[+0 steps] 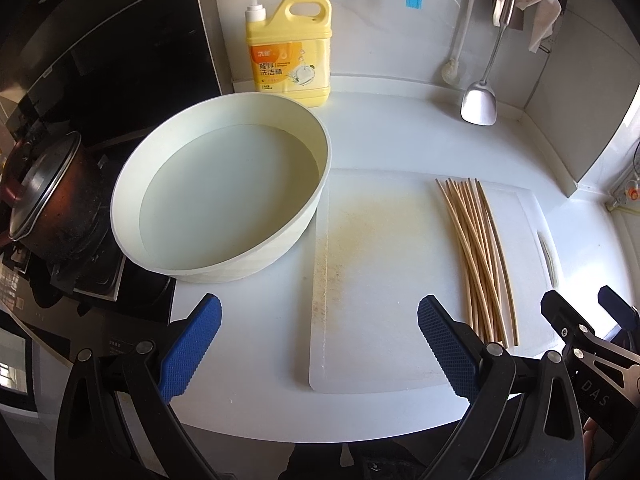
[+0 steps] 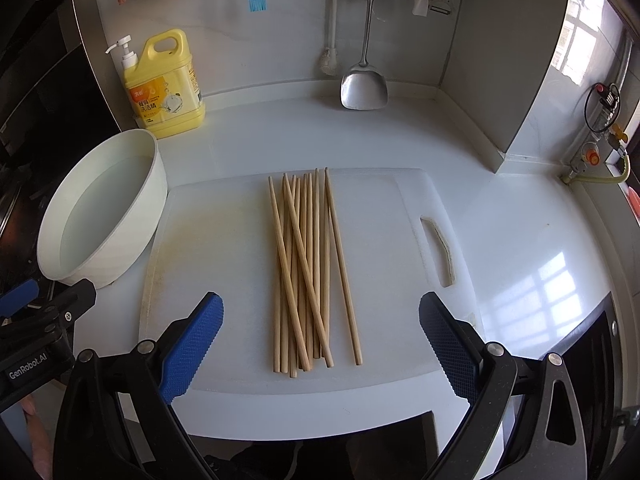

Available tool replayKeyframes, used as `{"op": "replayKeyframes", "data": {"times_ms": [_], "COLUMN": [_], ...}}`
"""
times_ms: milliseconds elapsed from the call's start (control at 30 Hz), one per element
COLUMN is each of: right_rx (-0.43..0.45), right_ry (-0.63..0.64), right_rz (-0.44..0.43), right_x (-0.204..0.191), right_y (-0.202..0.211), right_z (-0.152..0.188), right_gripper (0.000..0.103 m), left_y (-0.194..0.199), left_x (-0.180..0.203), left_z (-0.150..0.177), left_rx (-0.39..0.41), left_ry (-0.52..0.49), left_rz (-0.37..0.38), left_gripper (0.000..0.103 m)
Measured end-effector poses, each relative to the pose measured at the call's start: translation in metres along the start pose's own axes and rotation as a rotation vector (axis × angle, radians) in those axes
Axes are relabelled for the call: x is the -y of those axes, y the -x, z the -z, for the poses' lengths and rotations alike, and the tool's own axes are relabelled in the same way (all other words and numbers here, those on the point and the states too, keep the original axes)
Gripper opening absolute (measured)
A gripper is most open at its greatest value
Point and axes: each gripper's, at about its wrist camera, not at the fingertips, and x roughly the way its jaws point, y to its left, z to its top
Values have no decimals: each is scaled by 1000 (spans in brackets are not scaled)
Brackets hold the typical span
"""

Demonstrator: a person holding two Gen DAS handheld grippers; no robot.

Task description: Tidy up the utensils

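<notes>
On the white cutting board (image 2: 224, 264), toward its right half, lies a loose bundle of wooden chopsticks (image 2: 308, 268), lengthwise front to back, several crossing one another; 1 chopstick sits slightly apart at the right edge of the bundle. Board's handle slot is right of the chopsticks. Board's left part carries a yellowish stain. Board rests flat on the white table (image 2: 520, 240).

Left of the board, touching or nearly touching its left edge: a white round basin (image 1: 304, 216) holding clear water. Behind the basin, against the wall: a yellow dish-soap jug (image 1: 290, 56) with a white pump. Behind the board, hanging on the wall: a blue silicone brush (image 2: 257, 1), a white-handled brush, and a steel spatula (image 2: 363, 87) whose blade reaches down to the table. Far left of the basin, on the stove: a dark lidded pot (image 1: 44, 200).

Left gripper (image 1: 320, 344): blue-padded fingers spread wide, holding nothing, hovering over the board's front-left corner, with the basin ahead-left. Right gripper (image 2: 320, 344): fingers likewise spread wide, holding nothing, hovering over the board's front edge with the near ends of the chopsticks between the 2 pads in view, not touched. Each gripper shows at the edge of the other's view.
</notes>
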Motion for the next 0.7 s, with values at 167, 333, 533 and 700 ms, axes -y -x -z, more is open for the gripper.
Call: {"op": "replayKeyframes", "data": {"times_ms": [167, 333, 533, 700], "right_rx": [30, 18, 38, 68], "right_ry": [-20, -52, -23, 30], "right_rz": [28, 45, 6, -21], "right_x": [14, 38, 63, 77], "right_y": [-4, -18, -38, -66], "right_z": [16, 25, 19, 9], "right_gripper": [94, 94, 94, 94], "left_y": [-10, -22, -42, -56], "left_x": [9, 25, 46, 62], "left_z": [7, 15, 17, 20], "left_rx": [17, 30, 15, 46], "left_ry": [-46, -79, -45, 18], "left_rz": [66, 91, 92, 43], "left_gripper": [97, 97, 97, 97]}}
